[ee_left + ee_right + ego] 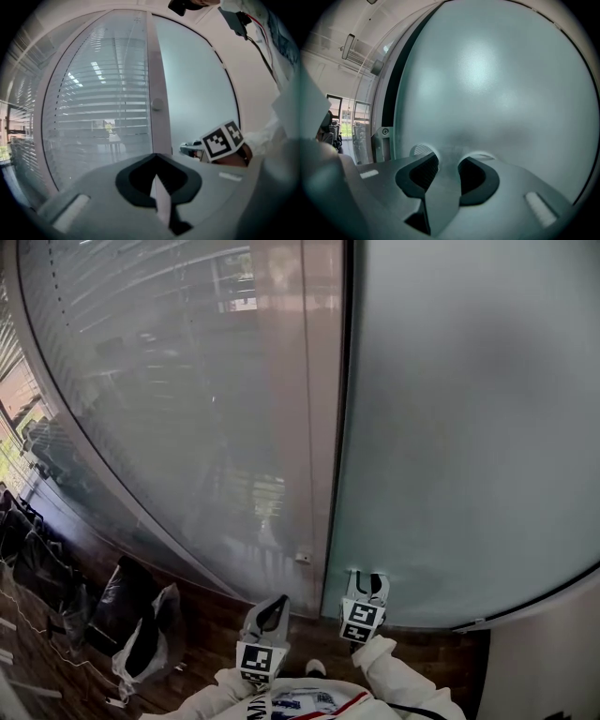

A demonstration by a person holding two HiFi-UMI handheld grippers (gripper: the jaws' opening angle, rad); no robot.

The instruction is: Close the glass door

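Note:
The frosted glass door (469, 427) fills the right half of the head view, and its dark left edge (337, 474) runs down beside a pale frame post (314, 427). My right gripper (366, 585) points at the door's lower left corner. In the right gripper view its jaws (449, 161) stand apart with nothing between them, tips close against the frosted glass (497, 84); I cannot tell if they touch. My left gripper (272, 604) hangs lower left of it, facing the post. Its jaws (155, 157) come together in a point, empty.
A curved glass wall with blinds (169, 409) stands on the left. A small fitting (302, 557) sits low on the post. Black bags (122, 601) and a white bag (150, 643) lie on the brick floor at the left. A plain wall (544, 662) closes the right.

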